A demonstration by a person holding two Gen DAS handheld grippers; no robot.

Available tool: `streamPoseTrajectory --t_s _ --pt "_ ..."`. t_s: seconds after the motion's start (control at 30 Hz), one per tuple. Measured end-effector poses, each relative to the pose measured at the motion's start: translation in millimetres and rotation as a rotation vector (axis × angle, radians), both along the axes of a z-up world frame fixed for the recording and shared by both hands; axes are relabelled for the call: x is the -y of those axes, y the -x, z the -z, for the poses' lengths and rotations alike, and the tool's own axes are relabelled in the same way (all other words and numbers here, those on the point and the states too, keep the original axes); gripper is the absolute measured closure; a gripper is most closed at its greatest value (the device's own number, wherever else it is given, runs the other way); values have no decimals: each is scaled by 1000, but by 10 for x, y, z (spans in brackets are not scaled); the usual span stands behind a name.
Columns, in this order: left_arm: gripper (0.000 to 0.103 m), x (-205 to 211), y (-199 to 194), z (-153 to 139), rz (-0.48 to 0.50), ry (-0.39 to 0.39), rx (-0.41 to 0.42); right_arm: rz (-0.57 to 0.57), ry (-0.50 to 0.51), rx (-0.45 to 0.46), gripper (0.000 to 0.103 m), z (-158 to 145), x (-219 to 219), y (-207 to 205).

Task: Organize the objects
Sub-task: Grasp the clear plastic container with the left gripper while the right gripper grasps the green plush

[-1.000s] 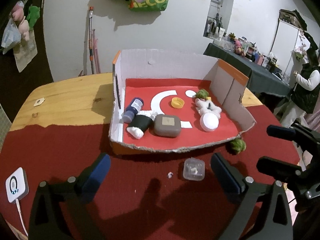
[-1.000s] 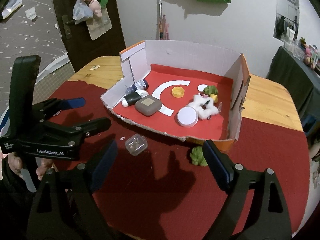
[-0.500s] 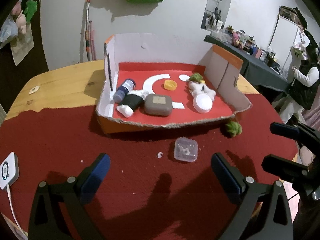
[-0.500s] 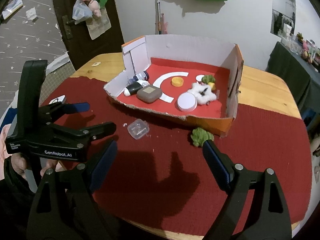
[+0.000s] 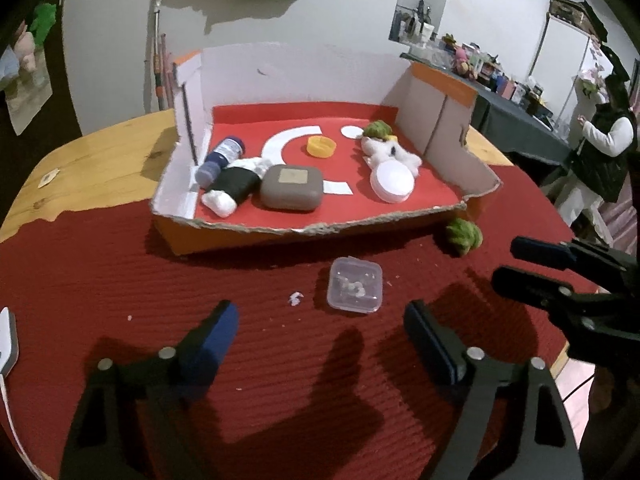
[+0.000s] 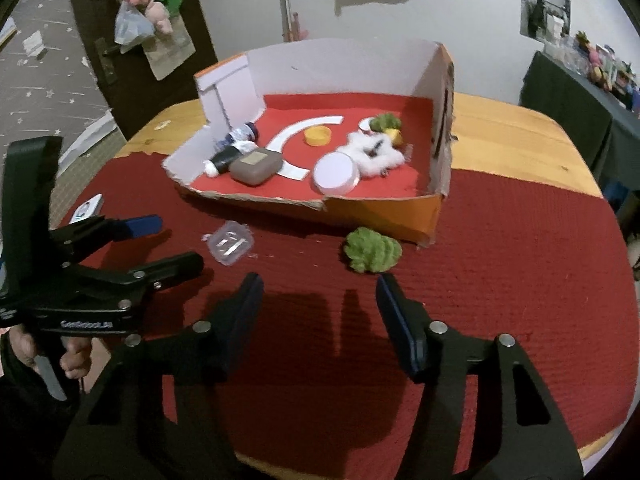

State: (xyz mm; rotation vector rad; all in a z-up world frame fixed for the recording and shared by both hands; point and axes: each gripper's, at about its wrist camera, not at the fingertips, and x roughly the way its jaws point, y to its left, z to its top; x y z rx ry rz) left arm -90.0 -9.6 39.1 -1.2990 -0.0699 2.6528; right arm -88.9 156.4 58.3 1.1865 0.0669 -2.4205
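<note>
The left gripper [image 5: 320, 330] is held above the red cloth [image 5: 120, 280], jaws apart, closing, nothing between them; the clear case [image 5: 354, 285] lies just ahead. The right gripper's [image 6: 320, 304] jaws are likewise narrowing on nothing, near what appears a green plush [image 6: 372, 254] beside the cardboard box [image 6: 380, 210].

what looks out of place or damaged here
Two things sit outside the cardboard box on the red mat: a small clear plastic case and a green fuzzy toy. The box's front wall is torn away, leaving a ragged edge. White crumbs lie beside the case.
</note>
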Motion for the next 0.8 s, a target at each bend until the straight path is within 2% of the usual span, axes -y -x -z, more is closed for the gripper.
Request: streamPoseTrajectory --t_s 0.33,0.8 --pt "18 -70 110 74 22 10 10 60 -25 24 56 196 -104 246" --pt "34 -158 243 167 59 5 31 61 -32 42 61 305 -70 426"
